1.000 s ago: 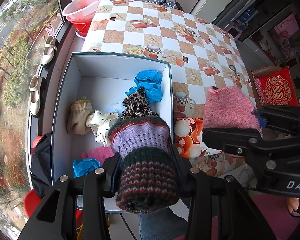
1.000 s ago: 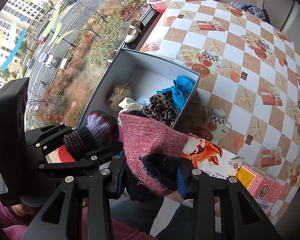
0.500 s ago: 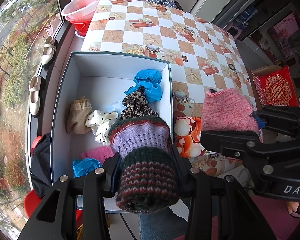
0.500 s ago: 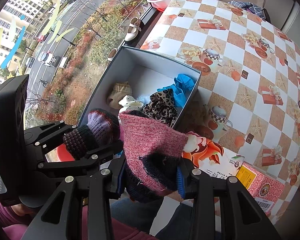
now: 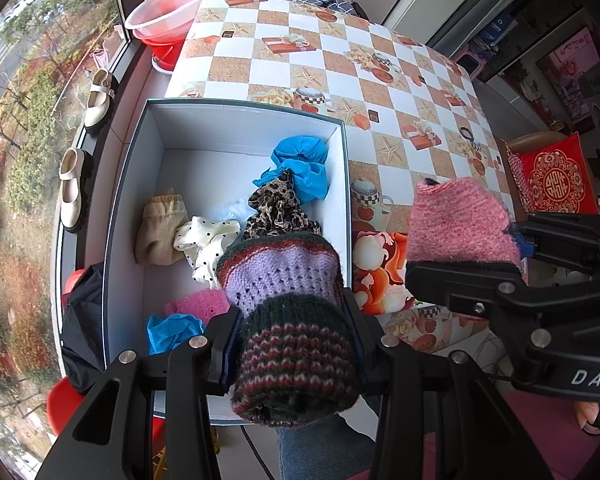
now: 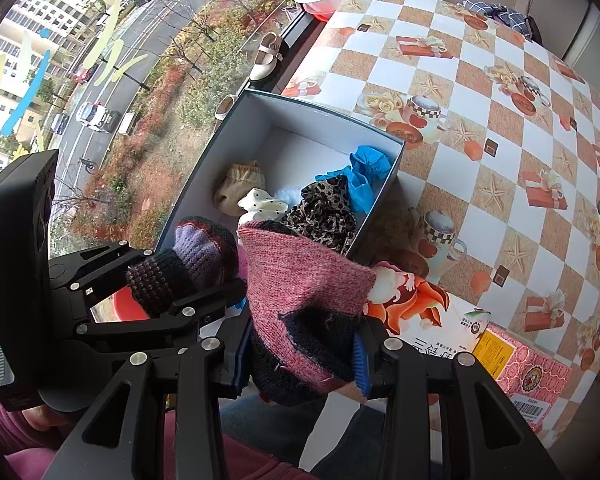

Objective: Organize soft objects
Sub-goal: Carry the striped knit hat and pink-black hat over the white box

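1. Striped knit sock point(image 5: 292, 320) with a lilac band sits clamped in the left gripper point(image 5: 294, 350), above the near end of the open white box point(image 5: 236, 128).
2. Pink knit sock point(image 6: 304, 300) is pinched in the right gripper point(image 6: 302, 354), just beside the box, over the checked tablecloth point(image 6: 500, 92).
3. Leopard-print cloth point(image 5: 278, 212), blue cloth point(image 5: 300, 164) and beige sock point(image 5: 160, 228) lie inside the box.

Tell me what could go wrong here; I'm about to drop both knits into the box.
The pink knit in the right gripper hangs beside the box wall, so released here it would likely miss. The striped knit in the left gripper could bury the leopard cloth.
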`<state>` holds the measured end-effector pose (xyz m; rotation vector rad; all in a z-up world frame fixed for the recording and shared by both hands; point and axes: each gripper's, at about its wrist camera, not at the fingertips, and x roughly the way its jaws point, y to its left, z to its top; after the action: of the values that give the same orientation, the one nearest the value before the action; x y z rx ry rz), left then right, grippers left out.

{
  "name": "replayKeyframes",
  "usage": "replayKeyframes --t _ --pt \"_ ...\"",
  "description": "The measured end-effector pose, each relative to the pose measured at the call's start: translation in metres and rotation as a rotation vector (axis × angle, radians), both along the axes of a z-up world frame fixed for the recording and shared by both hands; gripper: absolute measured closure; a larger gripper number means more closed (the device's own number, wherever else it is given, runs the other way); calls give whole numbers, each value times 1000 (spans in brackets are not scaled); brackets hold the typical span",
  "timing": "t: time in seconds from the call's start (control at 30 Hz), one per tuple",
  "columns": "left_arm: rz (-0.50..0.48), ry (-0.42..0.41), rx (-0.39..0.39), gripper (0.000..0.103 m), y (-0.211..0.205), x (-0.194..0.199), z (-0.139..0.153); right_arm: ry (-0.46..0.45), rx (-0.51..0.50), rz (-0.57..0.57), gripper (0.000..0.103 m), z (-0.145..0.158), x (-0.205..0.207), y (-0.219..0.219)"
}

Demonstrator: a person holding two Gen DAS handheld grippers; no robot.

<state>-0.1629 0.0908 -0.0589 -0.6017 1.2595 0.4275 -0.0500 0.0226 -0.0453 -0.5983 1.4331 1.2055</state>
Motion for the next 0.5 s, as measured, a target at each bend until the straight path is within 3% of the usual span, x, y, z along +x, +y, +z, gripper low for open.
replayKeyframes --t 0.5 --pt "4 5 -3 57 2 -2 -2 4 -7 0 62 -3 -1 2"
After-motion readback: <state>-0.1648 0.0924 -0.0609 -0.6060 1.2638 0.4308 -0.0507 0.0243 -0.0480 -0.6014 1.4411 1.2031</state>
